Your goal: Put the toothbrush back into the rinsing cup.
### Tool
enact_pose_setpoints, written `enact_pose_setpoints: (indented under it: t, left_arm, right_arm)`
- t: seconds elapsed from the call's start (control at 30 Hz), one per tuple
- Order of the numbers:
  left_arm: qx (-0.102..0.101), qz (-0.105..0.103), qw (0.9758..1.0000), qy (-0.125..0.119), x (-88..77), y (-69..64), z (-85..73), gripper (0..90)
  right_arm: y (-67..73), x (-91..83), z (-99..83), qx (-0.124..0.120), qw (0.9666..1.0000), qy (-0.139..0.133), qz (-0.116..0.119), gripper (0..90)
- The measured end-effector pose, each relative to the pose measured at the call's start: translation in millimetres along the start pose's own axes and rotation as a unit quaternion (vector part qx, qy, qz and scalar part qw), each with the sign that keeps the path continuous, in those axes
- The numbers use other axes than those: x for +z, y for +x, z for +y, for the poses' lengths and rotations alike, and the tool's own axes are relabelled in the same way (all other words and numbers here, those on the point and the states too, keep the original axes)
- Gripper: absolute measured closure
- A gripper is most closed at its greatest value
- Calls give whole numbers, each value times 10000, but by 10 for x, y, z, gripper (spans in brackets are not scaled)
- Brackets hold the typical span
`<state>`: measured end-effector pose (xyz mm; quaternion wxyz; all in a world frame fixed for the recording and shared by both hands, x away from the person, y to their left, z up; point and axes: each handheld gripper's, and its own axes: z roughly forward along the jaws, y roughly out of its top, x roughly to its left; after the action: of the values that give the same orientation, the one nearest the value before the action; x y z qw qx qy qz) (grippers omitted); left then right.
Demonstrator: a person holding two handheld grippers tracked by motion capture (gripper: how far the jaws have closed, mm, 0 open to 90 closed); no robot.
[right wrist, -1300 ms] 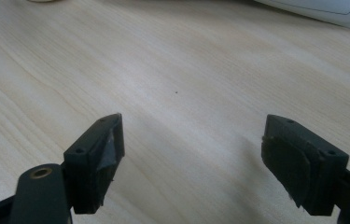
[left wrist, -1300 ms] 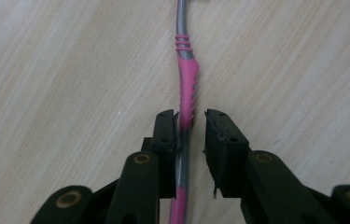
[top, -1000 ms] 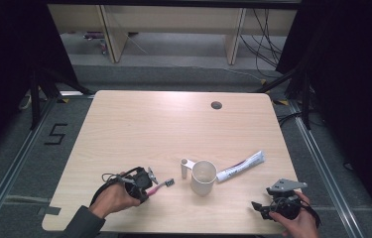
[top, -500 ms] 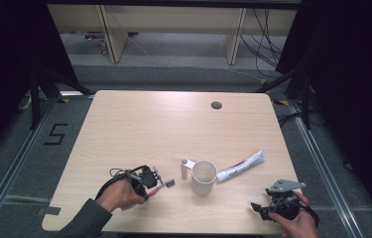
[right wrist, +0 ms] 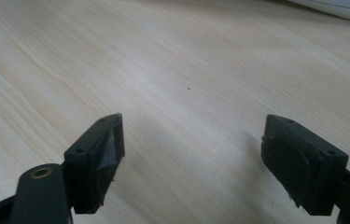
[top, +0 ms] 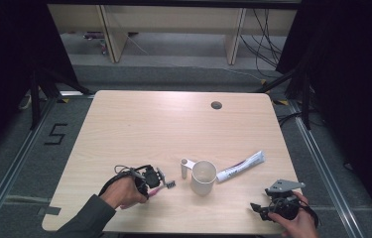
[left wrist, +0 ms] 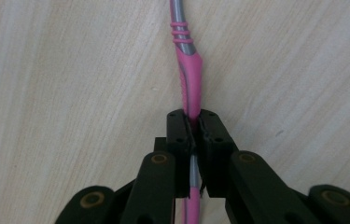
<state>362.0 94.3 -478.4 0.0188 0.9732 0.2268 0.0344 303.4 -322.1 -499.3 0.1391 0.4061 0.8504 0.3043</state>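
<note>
Your left tongs (left wrist: 192, 122) are clamped on the pink toothbrush (left wrist: 189, 81), pads pressed to both sides of the handle, no gap showing; the jaws have just finished closing on it. The brush lies on the counter (top: 149, 129) just left of the cup (top: 203, 177), bristle head (top: 170, 184) toward the cup, handle running back into your left hand. Its grey neck with pink rings runs out past the pads in the left gripper view. The right tongs (right wrist: 191, 158) are wide open with nothing between them, bare wood under the jaws; your right hand holds them at the counter's near edge, well right of the cup and apart from it. The paste tube (top: 240, 166) lies just right of the cup, angled away from you. A small white piece (top: 185, 166) sits just left of the cup's rim; can't tell whether it is part of the cup.
</note>
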Motion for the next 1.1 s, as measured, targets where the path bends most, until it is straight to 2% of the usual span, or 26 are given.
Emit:
enact_pose_setpoints:
  t: [0.07,0.1,0.2,0.23,0.3,0.4,0.43,0.5,0.57,0.67,0.7,0.73,0.8,0.83,0.87,0.9,0.97,1.0,1.03,1.07,1.1]
  left_arm:
    - [12,9,10000,-72,-9,-3,-3,833]
    - [37,-11,9999,-103,-23,6,-9,833]
    - [-51,67,9994,-339,-83,44,-39,833]
    - [-61,81,9992,-385,-106,57,-55,833]
    - [-142,42,9984,-538,-149,86,-94,833]
    - [-262,142,9955,-900,-226,137,-156,833]
    - [-325,150,9937,-1066,-249,149,-177,833]
    - [-321,325,9899,-1341,-298,183,-214,833]
    - [-446,426,9835,-1701,-325,209,-250,833]
    - [-590,538,9742,-2109,-366,237,-287,833]
    - [-762,524,9660,-2416,-347,228,-294,833]
    - [-822,506,9623,-2542,-340,236,-300,833]
    - [-864,516,9587,-2660,-322,231,-300,833]
    - [-910,511,9546,-2791,-313,227,-299,833]
    - [-948,509,9494,-2950,-302,228,-297,833]
    - [-1048,573,9410,-3165,-292,218,-289,833]
    - [-1055,604,9322,-3408,-303,223,-293,833]
    - [-1059,617,9265,-3557,-313,226,-297,833]
    - [-1131,610,9189,-3730,-318,228,-296,833]
    - [-1258,634,9088,-3928,-318,221,-290,833]
    - [-1295,655,9002,-4105,-318,224,-288,833]
  right_arm:
    - [35,-5,-5,218,9998,17,-13,223]
    - [38,-9,-5,240,9997,24,-8,223]
    - [23,-15,-1,203,9998,61,6,224]
    - [-3,-20,2,42,10000,68,-15,224]
    - [-3,-25,4,46,10000,76,-12,224]
    - [-1,-4,-7,97,9999,-48,-34,224]
    - [-1,-4,-7,97,9999,-48,-34,224]
    - [-8,-3,-5,59,9999,-69,-42,223]
    - [-9,-2,-6,69,10000,-45,-50,224]
    - [-7,-5,-4,81,9999,-73,-65,224]
    - [-10,9,-8,81,9998,-145,-67,224]
    - [12,10,-13,212,9997,-119,-64,224]
    - [-9,17,-12,61,9998,-176,-76,224]
    - [-10,-5,-5,64,9999,-70,-61,224]
    - [-10,-5,-5,64,9999,-70,-61,224]
    - [-9,-1,-6,68,9999,-73,-62,224]
    - [-8,3,-8,88,9999,-63,-61,224]
    - [-11,3,-8,53,9999,-90,-59,224]
    - [-11,-4,-5,60,9999,-78,-58,224]
    - [-11,-1,-6,64,9999,-90,-57,224]
    - [-16,-10,-3,52,10000,-17,-47,224]
